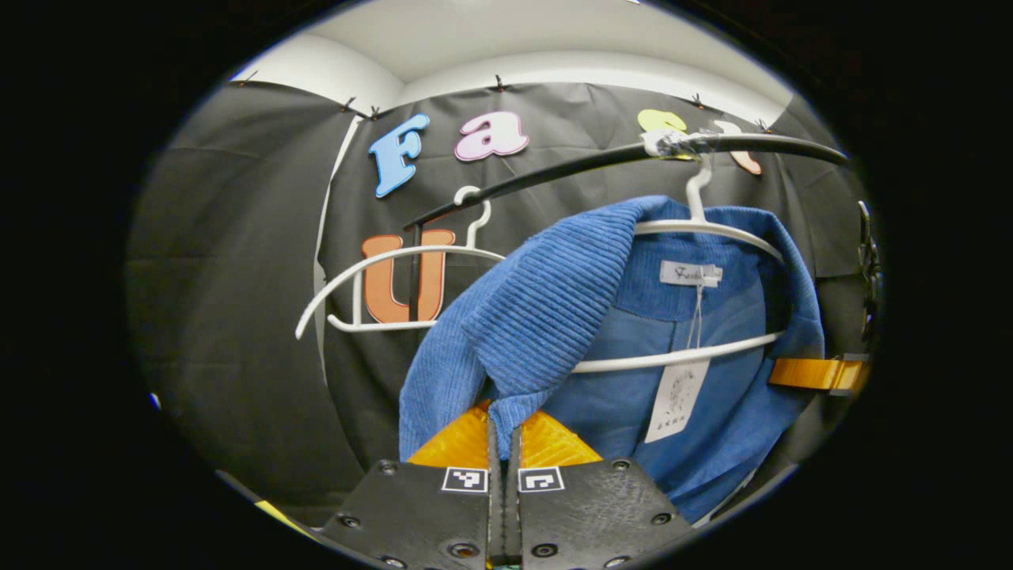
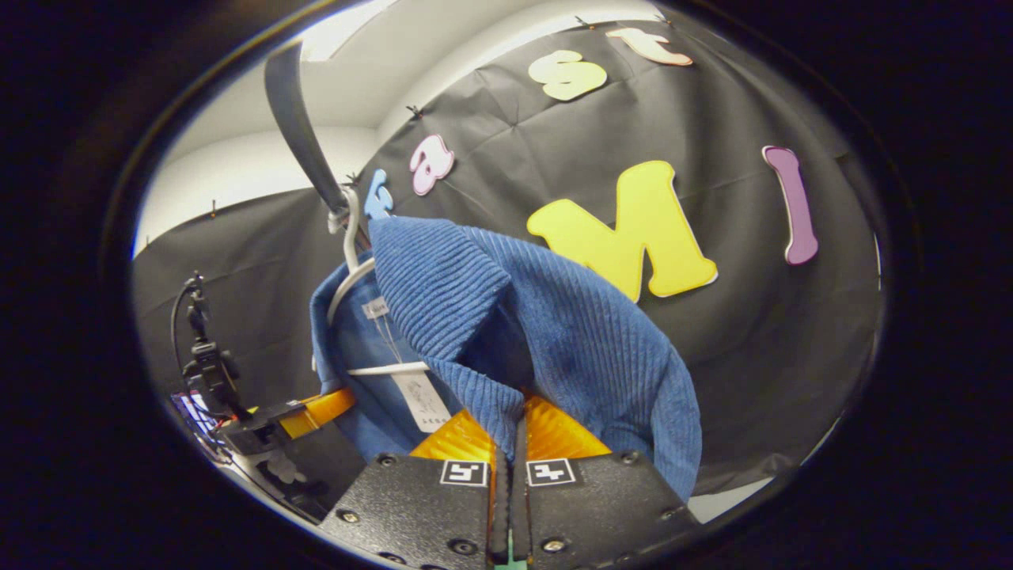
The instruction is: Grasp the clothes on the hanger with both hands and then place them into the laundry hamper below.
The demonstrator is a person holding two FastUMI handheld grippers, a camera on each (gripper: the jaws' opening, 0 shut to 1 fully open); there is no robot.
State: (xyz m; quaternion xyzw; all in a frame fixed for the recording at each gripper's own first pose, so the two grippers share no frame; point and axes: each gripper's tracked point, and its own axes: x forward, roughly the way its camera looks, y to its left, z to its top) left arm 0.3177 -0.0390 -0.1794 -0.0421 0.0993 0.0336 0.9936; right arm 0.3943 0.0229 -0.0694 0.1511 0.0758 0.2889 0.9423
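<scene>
Jaws of left gripper (image 1: 503, 431) closed on a corduroy lapel edge of the blue jacket (image 1: 554, 317); jaws of right gripper (image 2: 514, 427) likewise closed on the opposite lapel point. Jacket draped over white hanger (image 1: 696, 229), hooked on black rail (image 1: 601, 158) above it. Soft, ribbed, pliant cloth, probably light and prone to slipping off the hanger's shoulders once lifted; thick folded collar edge likely the firmest hold. Paper tag (image 1: 677, 400) dangling inside the jacket. Second, bare hanger (image 1: 380, 293) beside the jacket on the rail.
</scene>
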